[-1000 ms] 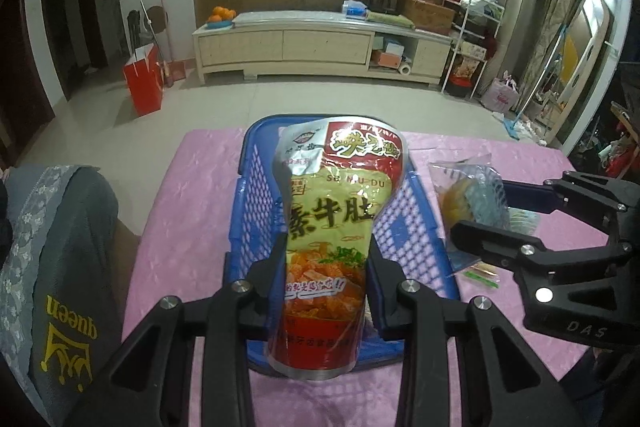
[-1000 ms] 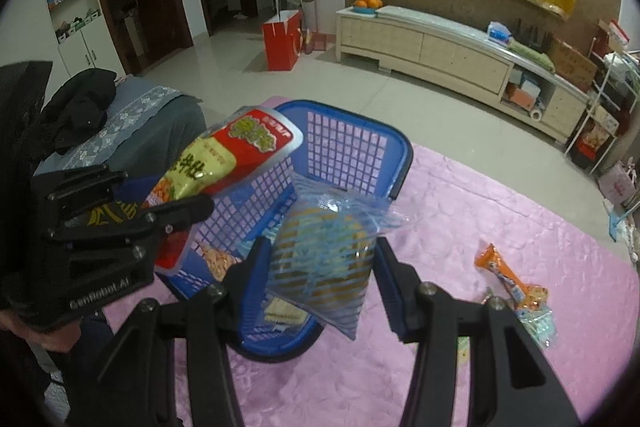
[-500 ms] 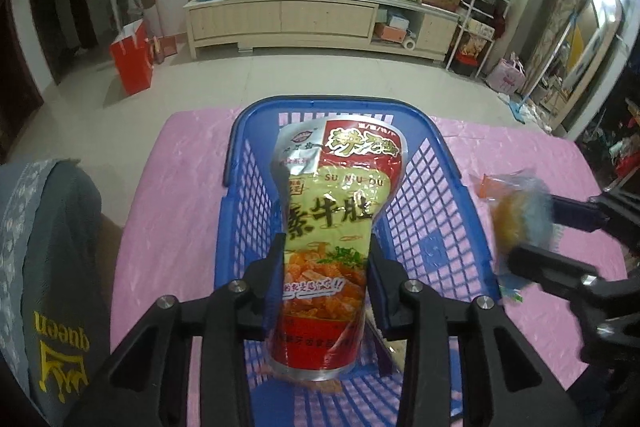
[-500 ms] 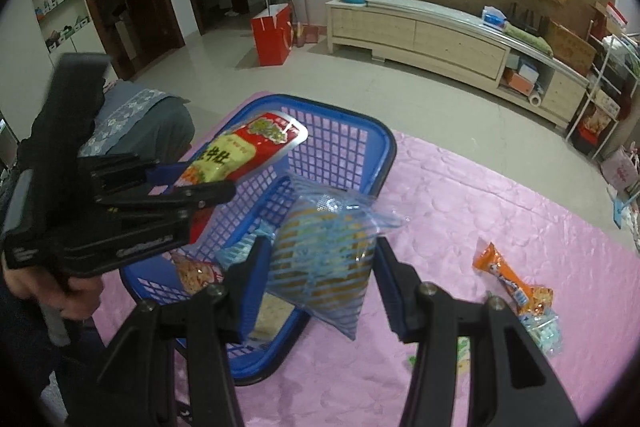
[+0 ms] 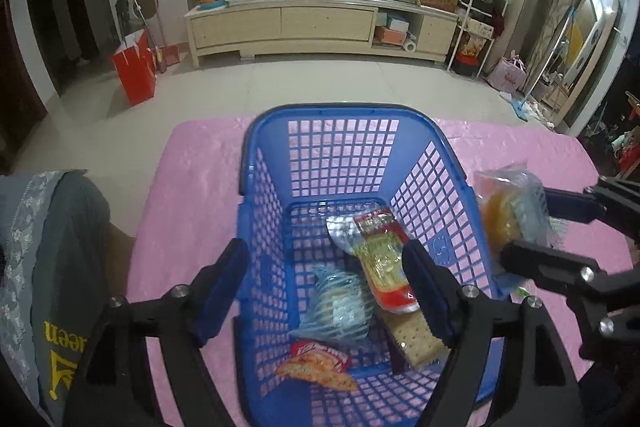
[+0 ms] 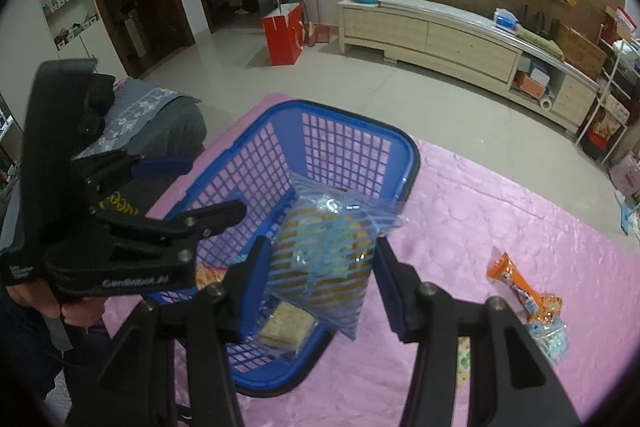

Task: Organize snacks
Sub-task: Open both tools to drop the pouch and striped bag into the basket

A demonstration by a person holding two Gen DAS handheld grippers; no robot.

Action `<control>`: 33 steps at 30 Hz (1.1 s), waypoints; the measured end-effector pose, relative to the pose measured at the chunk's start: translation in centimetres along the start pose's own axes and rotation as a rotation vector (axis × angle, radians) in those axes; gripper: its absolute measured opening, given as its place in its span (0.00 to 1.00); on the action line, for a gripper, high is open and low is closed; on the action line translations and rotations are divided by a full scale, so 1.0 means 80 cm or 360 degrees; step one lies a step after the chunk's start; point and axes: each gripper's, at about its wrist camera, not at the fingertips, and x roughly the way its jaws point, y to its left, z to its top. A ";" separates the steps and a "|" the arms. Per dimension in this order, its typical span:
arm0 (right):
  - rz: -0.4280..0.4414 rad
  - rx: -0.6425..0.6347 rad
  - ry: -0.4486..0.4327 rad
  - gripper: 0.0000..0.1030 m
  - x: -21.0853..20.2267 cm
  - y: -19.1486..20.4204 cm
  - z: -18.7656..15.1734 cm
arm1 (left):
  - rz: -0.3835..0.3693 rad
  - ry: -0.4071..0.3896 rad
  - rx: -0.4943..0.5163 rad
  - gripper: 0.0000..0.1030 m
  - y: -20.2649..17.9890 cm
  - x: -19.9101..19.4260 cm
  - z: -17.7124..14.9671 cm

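A blue plastic basket (image 5: 340, 119) (image 6: 360, 131) stands on a pink tablecloth (image 5: 188, 195). My left gripper (image 5: 324, 267) hangs over it with its jaws opening and nothing between them. The yellow-and-red snack pouch (image 5: 380, 259) lies loose in the basket beside a blue-striped bag (image 5: 340, 307), a cracker pack (image 5: 416, 339) and an orange snack pack (image 5: 316, 367). My right gripper (image 6: 320, 259) is shut on a clear blue-striped bag of yellow snacks (image 6: 324, 255) (image 5: 512, 211), held above the basket's right rim. The left gripper (image 6: 192, 187) shows at the left of the right wrist view.
An orange snack packet (image 6: 520, 287) and a small clear pack (image 6: 552, 339) lie on the cloth to the right of the basket. A grey cushion (image 5: 44, 267) sits at the table's left edge. Beyond lie a tiled floor, a red bag (image 5: 134, 71) and a long cabinet (image 5: 320, 23).
The left gripper has opened and let go of the yellow-and-red pouch, which has dropped into the basket. The right gripper still holds its striped bag in about the same place.
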 end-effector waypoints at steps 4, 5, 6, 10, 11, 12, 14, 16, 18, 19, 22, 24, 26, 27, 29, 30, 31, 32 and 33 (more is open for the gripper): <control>0.0021 -0.0001 0.0006 0.54 0.002 0.005 0.008 | 0.0016 -0.0028 -0.0001 0.76 0.005 -0.019 -0.001; 0.0023 0.0000 0.0009 0.54 0.004 0.008 0.011 | 0.0017 -0.0033 0.0004 0.77 0.007 -0.021 0.002; 0.0025 -0.0001 0.0014 0.54 0.005 0.009 0.013 | 0.0020 -0.0043 0.0006 0.77 0.008 -0.025 0.003; 0.0017 0.0001 0.0039 0.54 0.015 0.008 0.021 | 0.0018 -0.0071 -0.0015 0.77 0.013 -0.032 0.006; 0.0015 0.0004 0.0046 0.54 0.018 0.008 0.023 | 0.0023 -0.0072 -0.0014 0.77 0.014 -0.031 0.006; 0.0017 0.0004 0.0056 0.54 0.022 0.008 0.025 | 0.0027 -0.0072 -0.0012 0.77 0.016 -0.030 0.006; 0.0013 -0.0001 0.0061 0.55 0.028 0.011 0.028 | 0.0031 -0.0069 -0.0030 0.77 0.022 -0.025 0.005; 0.0013 -0.0001 0.0077 0.55 0.038 0.011 0.031 | 0.0037 -0.0059 -0.0045 0.77 0.026 -0.020 0.003; 0.0039 -0.0003 0.0098 0.55 0.046 0.011 0.031 | 0.0048 -0.0049 -0.0044 0.77 0.030 -0.015 0.001; 0.0033 -0.0006 0.0099 0.55 0.050 0.012 0.032 | 0.0047 -0.0047 -0.0048 0.77 0.032 -0.013 0.000; -0.0011 -0.0017 0.0109 0.56 0.058 0.012 0.032 | 0.0043 -0.0048 -0.0056 0.77 0.036 -0.012 -0.003; -0.0023 0.0003 0.0113 0.66 0.059 0.009 0.030 | 0.0051 -0.0044 -0.0067 0.77 0.038 -0.011 -0.003; -0.0049 0.0031 0.0108 0.79 0.055 0.006 0.029 | 0.0051 -0.0043 -0.0072 0.77 0.037 -0.013 -0.005; -0.0081 0.0028 0.0103 0.83 0.050 0.005 0.029 | 0.0052 -0.0044 -0.0071 0.77 0.036 -0.015 -0.005; -0.0107 0.0005 0.0103 0.85 0.038 0.003 0.027 | 0.0062 -0.0051 -0.0065 0.77 0.033 -0.021 -0.009; -0.0114 0.0001 0.0104 0.85 0.030 0.003 0.025 | 0.0074 -0.0057 -0.0064 0.77 0.030 -0.024 -0.010; -0.0124 0.0001 0.0092 0.85 0.020 0.002 0.022 | 0.0080 -0.0059 -0.0065 0.77 0.028 -0.028 -0.012; -0.0127 -0.0003 0.0083 0.85 0.014 0.003 0.020 | 0.0071 -0.0055 -0.0071 0.77 0.026 -0.032 -0.013; -0.0133 -0.0009 0.0073 0.85 0.003 0.002 0.016 | 0.0065 -0.0054 -0.0079 0.77 0.024 -0.035 -0.015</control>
